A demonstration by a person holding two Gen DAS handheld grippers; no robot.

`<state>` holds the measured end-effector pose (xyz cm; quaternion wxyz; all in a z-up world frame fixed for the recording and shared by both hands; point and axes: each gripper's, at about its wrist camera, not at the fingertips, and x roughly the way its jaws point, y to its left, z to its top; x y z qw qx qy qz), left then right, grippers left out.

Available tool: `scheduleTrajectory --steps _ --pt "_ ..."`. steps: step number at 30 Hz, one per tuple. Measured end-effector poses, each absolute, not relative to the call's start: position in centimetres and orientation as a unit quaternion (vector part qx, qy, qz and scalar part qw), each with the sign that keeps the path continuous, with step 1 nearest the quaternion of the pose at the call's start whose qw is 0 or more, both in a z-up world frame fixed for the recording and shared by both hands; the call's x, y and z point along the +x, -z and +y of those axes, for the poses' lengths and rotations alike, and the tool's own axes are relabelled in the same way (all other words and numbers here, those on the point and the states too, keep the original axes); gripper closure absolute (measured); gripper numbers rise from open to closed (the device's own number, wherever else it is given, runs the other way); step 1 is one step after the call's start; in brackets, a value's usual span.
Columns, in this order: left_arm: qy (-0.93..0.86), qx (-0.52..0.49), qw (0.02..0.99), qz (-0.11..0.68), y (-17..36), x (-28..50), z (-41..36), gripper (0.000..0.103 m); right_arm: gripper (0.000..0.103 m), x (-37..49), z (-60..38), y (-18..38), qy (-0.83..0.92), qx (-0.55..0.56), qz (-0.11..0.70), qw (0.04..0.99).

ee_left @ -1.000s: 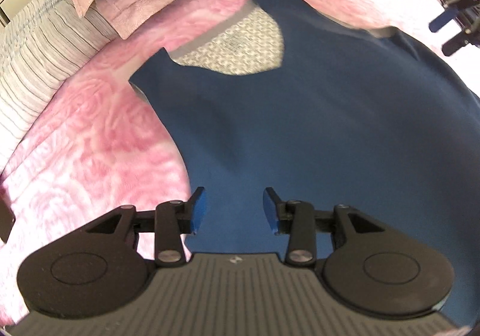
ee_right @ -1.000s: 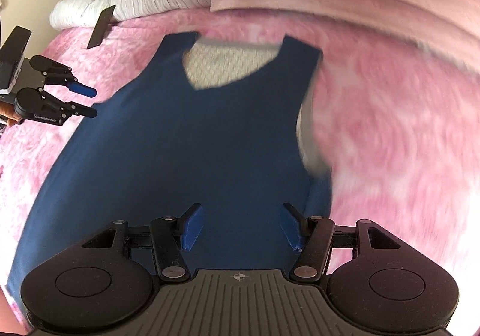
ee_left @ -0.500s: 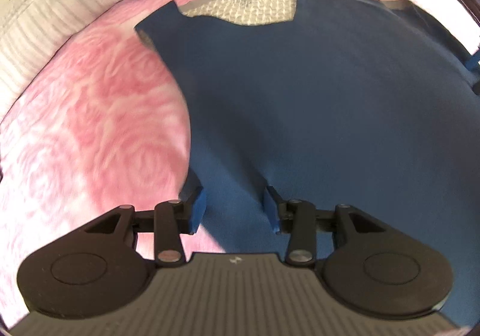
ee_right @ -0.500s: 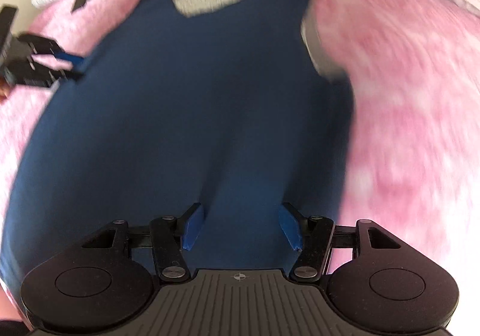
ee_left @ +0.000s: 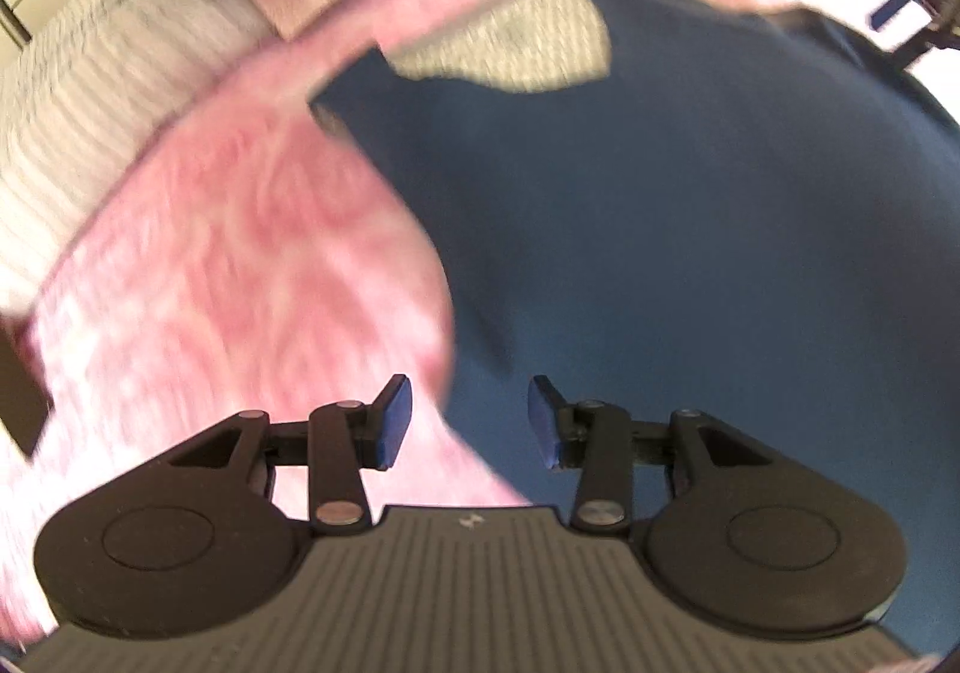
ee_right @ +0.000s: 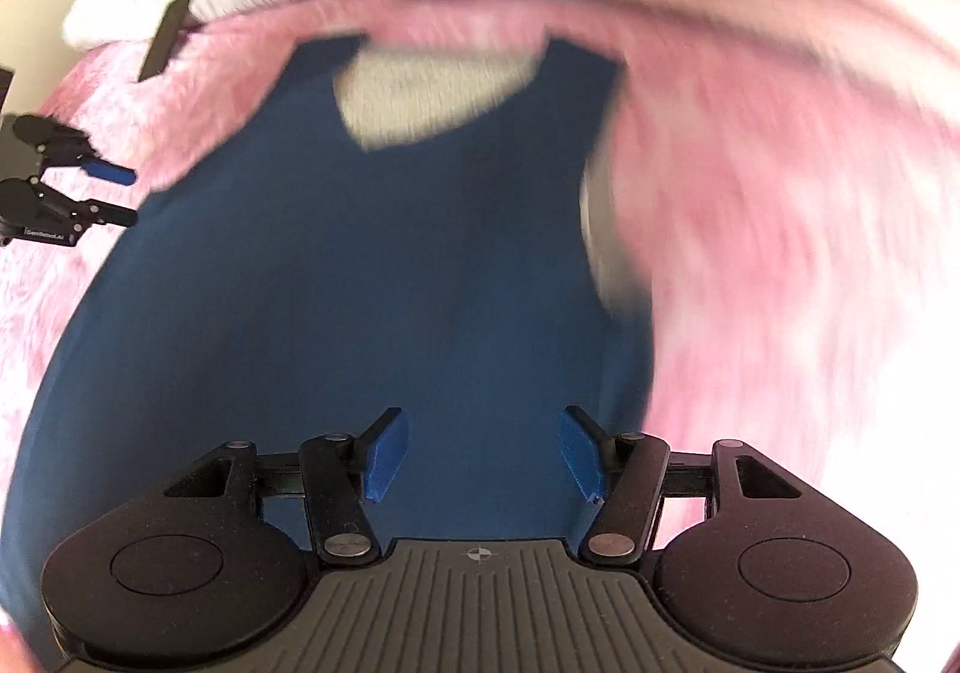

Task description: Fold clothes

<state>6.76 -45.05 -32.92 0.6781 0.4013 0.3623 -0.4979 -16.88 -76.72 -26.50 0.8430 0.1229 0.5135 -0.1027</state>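
The navy tank top lies spread flat on the pink bed, ready for folding, with left claw and right claw both gaping apart, gripping nothing, over its lower side edges.

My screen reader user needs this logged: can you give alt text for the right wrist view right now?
A navy sleeveless top lies flat, neckline away from the camera, on a pink fuzzy blanket, seen with motion blur. The right gripper is open above the top's lower part, holding nothing. The left gripper, also open, is at the top's left edge.
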Motion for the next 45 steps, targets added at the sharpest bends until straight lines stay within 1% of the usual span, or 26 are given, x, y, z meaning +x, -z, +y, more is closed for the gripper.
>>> scheduleTrajectory --steps 7,11,15,17,26,27,28,29,30,31,32,36,39,41,45 --pt "0.501 0.405 0.693 0.322 31.9 11.9 -52.7 0.065 0.043 -5.8 -83.2 25.1 0.06 0.017 0.501 0.863" --pt "0.494 0.407 0.703 0.31 32.1 15.1 -56.9 0.059 0.044 -1.7 -86.4 26.4 0.045 -0.021 0.505 0.862" --pt "0.499 0.422 0.684 0.324 33.6 17.3 -60.3 0.059 0.044 2.0 -89.2 28.2 0.044 -0.029 0.519 0.853" --pt "0.504 0.433 0.667 0.336 34.4 18.1 -61.6 0.061 0.044 3.0 -90.2 28.7 0.035 -0.029 0.522 0.852" --pt "0.52 0.454 0.621 0.37 36.4 19.9 -63.0 0.063 0.044 5.7 -91.6 30.7 -0.003 -0.042 0.556 0.83" --pt "0.522 0.456 0.617 0.375 36.6 20.0 -63.2 0.066 0.047 5.9 -91.7 31.0 -0.006 -0.04 0.562 0.826" --pt "0.524 0.452 0.614 0.38 36.7 20.0 -63.3 0.076 0.067 5.9 -91.8 31.4 -0.009 -0.033 0.569 0.822" --pt "0.526 0.457 0.611 0.375 36.7 19.5 -63.3 0.083 0.075 6.2 -91.9 31.8 -0.01 -0.027 0.577 0.816" --pt "0.527 0.463 0.609 0.37 36.7 19.1 -63.3 0.086 0.082 6.2 -91.9 31.7 -0.004 -0.023 0.576 0.817" --pt "0.528 0.469 0.607 0.364 36.7 18.7 -63.3 0.093 0.097 6.1 -91.9 31.6 0.002 -0.021 0.574 0.819" --pt "0.527 0.477 0.608 0.353 36.8 18.2 -63.1 0.102 0.101 6.1 -92.0 31.5 0.008 -0.018 0.572 0.82" --pt "0.535 0.471 0.624 0.321 35.4 16.2 -60.9 0.102 0.102 4.4 -90.2 29.2 0.015 -0.06 0.551 0.833" --pt "0.544 0.458 0.637 0.297 33.6 13.8 -57.6 0.102 0.102 2.2 -88.2 26.5 0.021 -0.093 0.528 0.844" --pt "0.557 0.462 0.631 0.28 32.0 11.0 -55.0 0.102 0.102 0.1 -86.4 24.5 0.022 -0.106 0.514 0.851" --pt "0.581 0.469 0.618 0.245 28.8 5.6 -49.8 0.102 0.102 -6.1 -79.9 21.3 -0.011 -0.17 0.507 0.845"
